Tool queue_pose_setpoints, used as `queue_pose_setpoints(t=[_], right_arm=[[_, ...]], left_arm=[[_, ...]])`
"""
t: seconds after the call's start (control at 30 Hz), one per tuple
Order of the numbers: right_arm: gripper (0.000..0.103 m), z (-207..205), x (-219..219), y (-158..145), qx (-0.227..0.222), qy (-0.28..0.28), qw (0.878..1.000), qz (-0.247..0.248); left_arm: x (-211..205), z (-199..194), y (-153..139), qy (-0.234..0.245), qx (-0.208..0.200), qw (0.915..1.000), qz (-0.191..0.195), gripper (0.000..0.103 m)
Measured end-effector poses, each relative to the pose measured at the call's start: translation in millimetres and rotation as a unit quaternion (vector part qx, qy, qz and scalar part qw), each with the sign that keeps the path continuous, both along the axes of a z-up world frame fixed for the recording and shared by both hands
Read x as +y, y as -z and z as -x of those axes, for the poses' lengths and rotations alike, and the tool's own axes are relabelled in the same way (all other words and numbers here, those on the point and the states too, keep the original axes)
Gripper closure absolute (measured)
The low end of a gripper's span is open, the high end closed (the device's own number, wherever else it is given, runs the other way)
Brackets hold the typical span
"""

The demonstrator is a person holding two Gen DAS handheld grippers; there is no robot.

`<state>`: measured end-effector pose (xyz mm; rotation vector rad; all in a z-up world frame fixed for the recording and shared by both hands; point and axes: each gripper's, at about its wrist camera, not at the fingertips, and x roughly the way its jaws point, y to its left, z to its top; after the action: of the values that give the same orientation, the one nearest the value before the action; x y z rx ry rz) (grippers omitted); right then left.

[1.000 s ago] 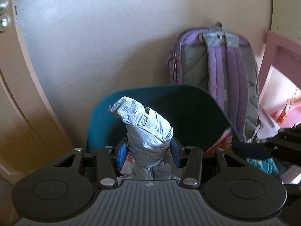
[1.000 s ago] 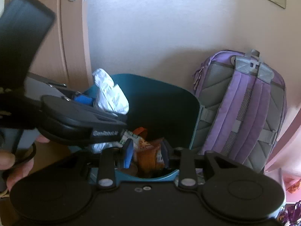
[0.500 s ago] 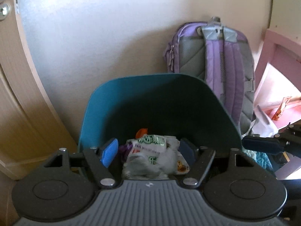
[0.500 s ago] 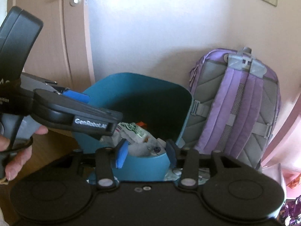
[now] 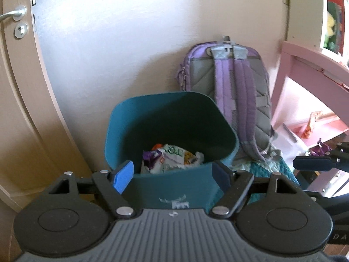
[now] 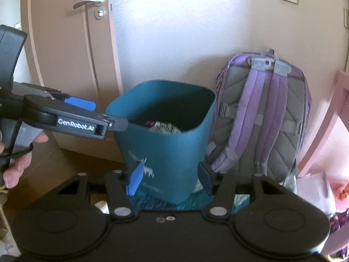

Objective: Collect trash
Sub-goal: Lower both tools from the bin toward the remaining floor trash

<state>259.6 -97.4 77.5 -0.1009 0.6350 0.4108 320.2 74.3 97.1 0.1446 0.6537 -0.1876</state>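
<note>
Nearest me I count two tongs: my left tongs (image 5: pixel 173 174) are spread wide with nothing between the blue pads, and my right tongs (image 6: pixel 169 180) stand parted and empty as well. Past them sits one teal bin (image 5: pixel 172 187) on the floor, just ahead of both tools. The trash (image 5: pixel 172 158) lies inside it at the bottom — several crumpled wrappers, white, purple and orange, too jumbled for me to count, and in the right wrist view the near rim hides most of them. Beside the bin leans one purple backpack (image 6: pixel 261 118) against the wall, its foot cut off by my tongs. One door (image 6: pixel 72 43) stands left, one pink desk (image 5: pixel 309 65) right — its contents are blurred.
</note>
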Motion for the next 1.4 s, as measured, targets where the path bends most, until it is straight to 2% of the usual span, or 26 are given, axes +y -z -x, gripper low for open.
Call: queue_pose_setpoints(t=[0.33,0.47,0.5,0.6,0.73,0.9,1.07,1.17,1.27,1.4], right_arm=[[0.045,43,-32,62,0.061,0.008,0.998,-0.024],[0.044,54,-36,92,0.083,0.021,0.996,-0.015],[0.044,55,-38,101,0.091,0.026,0.995,-0.015],[0.044,60,-43,126,0.118,0.035,0.992,-0.020],[0.044,64,-47,165,0.156,0.050,0.986,-0.027],[0.044,62,-54,234,0.209,0.084,0.974,-0.029],[0.044,54,-65,311,0.275,0.126,0.953,-0.033],[0.044,49,-72,356,0.319,0.154,0.934,-0.045],[0.044,44,-79,398,0.357,0.184,0.915,-0.050],[0.045,41,-86,451,0.408,0.219,0.885,-0.054]], left_arm=[[-13,57,21,0.043,0.006,0.9989,-0.015,0.020],[-20,73,38,0.056,-0.009,0.9982,-0.020,0.005],[-22,76,42,0.061,-0.015,0.9979,-0.019,0.003],[-26,83,60,0.078,-0.019,0.9967,-0.011,0.003],[-29,85,90,0.098,-0.001,0.9950,0.016,0.002],[-37,80,143,0.119,0.036,0.9923,0.001,0.002],[-42,65,208,0.122,0.115,0.9858,-0.012,0.002],[-47,60,250,0.137,0.147,0.9789,-0.037,0.002],[-56,56,292,0.159,0.176,0.9688,-0.072,0.002],[-66,54,354,0.189,0.223,0.9489,-0.119,0.002]])
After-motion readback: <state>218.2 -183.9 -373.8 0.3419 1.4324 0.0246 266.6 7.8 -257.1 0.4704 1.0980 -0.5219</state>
